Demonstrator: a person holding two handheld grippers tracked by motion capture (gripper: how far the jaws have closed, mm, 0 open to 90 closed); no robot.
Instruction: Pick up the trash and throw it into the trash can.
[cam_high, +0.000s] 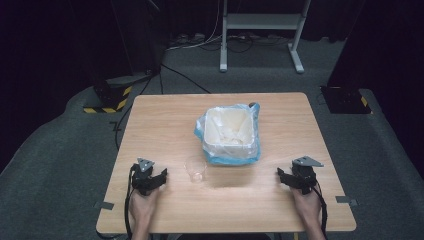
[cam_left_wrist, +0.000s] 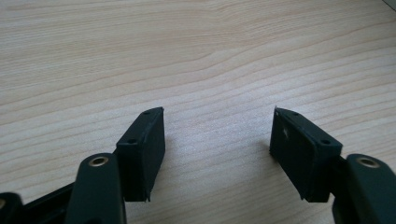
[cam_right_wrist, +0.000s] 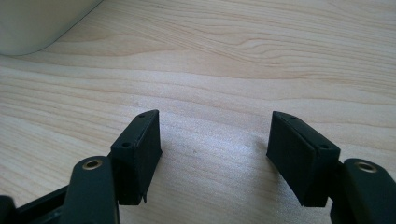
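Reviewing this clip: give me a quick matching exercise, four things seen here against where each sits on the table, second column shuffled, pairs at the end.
Things:
1. left gripper
2. right gripper
3. clear plastic cup
4. white bin lined with a blue bag

Places:
A. middle of the table, toward the far edge
B. near right part of the table, jaws open
C. just in front of the bin, left of centre
D. near left part of the table, jaws open

Pairs: 1-D, 2-B, 3-C, 4-A

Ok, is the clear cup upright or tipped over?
Upright. In the high view the clear cup stands on the table with its round rim facing up, just in front of the lined bin.
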